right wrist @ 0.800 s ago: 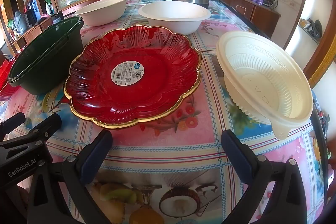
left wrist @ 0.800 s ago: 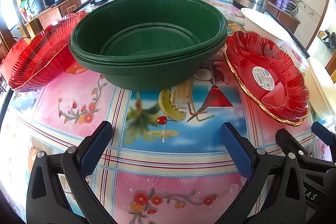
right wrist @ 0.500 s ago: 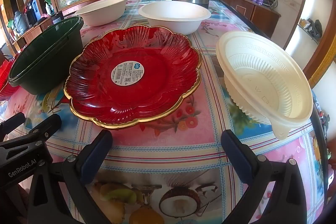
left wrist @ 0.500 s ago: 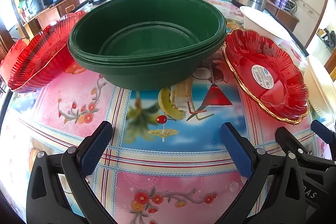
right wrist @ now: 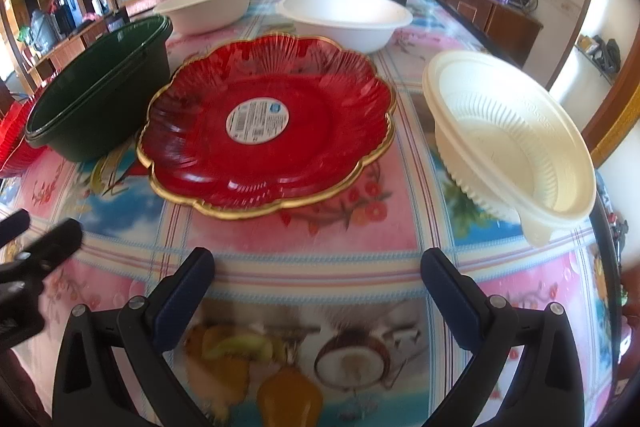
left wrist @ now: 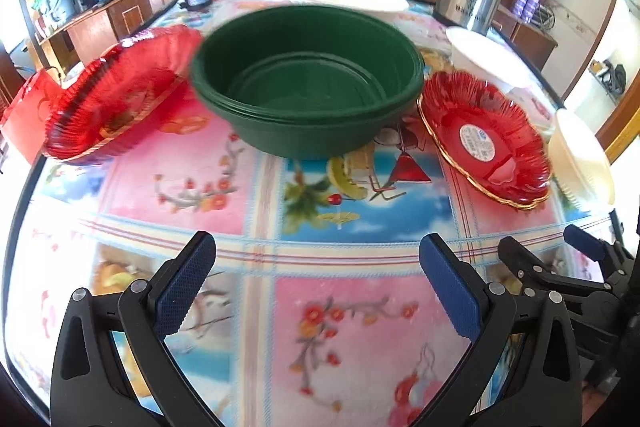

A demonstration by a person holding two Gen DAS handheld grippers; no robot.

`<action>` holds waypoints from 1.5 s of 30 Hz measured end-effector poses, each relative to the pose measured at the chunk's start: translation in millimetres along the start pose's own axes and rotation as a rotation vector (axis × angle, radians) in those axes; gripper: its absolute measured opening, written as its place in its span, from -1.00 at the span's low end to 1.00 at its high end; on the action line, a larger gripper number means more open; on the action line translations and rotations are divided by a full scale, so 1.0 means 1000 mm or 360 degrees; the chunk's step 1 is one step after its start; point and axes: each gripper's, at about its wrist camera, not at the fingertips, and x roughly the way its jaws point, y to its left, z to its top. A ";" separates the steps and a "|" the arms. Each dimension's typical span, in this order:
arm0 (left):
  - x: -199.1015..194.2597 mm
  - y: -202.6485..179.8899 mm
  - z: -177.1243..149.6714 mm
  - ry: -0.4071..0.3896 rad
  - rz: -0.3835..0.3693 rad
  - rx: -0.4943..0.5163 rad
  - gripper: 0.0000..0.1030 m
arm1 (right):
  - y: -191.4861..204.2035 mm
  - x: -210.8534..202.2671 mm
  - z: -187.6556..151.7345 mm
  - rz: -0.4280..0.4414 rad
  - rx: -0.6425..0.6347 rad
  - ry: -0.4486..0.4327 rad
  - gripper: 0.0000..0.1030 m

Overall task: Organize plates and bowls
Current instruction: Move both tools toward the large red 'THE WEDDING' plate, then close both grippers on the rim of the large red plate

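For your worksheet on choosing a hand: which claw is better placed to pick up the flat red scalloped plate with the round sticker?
Right claw: the gold-rimmed red plate lies straight ahead of its open jaws.

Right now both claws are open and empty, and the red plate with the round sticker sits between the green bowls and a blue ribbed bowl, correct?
Not quite: the ribbed bowl is cream, not blue, as the right wrist view shows. The red plate does sit between it and the green bowls, and the left claw and right claw are open and empty.
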 end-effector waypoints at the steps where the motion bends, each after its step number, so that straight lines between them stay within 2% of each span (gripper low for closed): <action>1: -0.006 0.004 -0.001 -0.0012 0.0002 -0.0007 0.99 | 0.001 -0.006 -0.002 0.0005 -0.0005 -0.0020 0.99; 3: -0.016 0.017 0.000 -0.0022 0.0015 -0.0027 0.99 | 0.006 -0.021 -0.004 0.0018 -0.0030 -0.0063 0.99; 13: -0.048 0.103 0.015 -0.0045 0.0171 -0.0230 0.99 | 0.073 -0.056 0.013 0.0238 -0.0178 0.0027 0.99; 15: -0.054 0.123 0.020 -0.0077 0.0220 -0.0267 0.99 | 0.092 -0.060 0.021 0.0299 -0.0238 0.0033 0.99; 20: -0.055 0.166 0.037 -0.0064 0.0331 -0.0329 1.00 | 0.133 -0.072 0.046 0.0419 -0.0358 -0.0007 0.99; 26: -0.045 0.198 0.060 -0.0061 0.0480 -0.0380 1.00 | 0.183 -0.067 0.093 0.0511 -0.0540 -0.0067 0.99; 34: -0.029 0.220 0.076 -0.0030 0.0504 -0.0473 1.00 | 0.247 -0.040 0.148 0.0576 -0.0783 -0.0104 0.99; 38: -0.016 0.226 0.077 0.0011 0.0487 -0.0509 1.00 | 0.262 -0.019 0.168 0.0655 -0.0828 -0.0040 0.99; 45: 0.003 0.226 0.080 0.0087 0.0437 -0.0574 1.00 | 0.284 0.010 0.186 0.0660 -0.0893 0.0037 0.98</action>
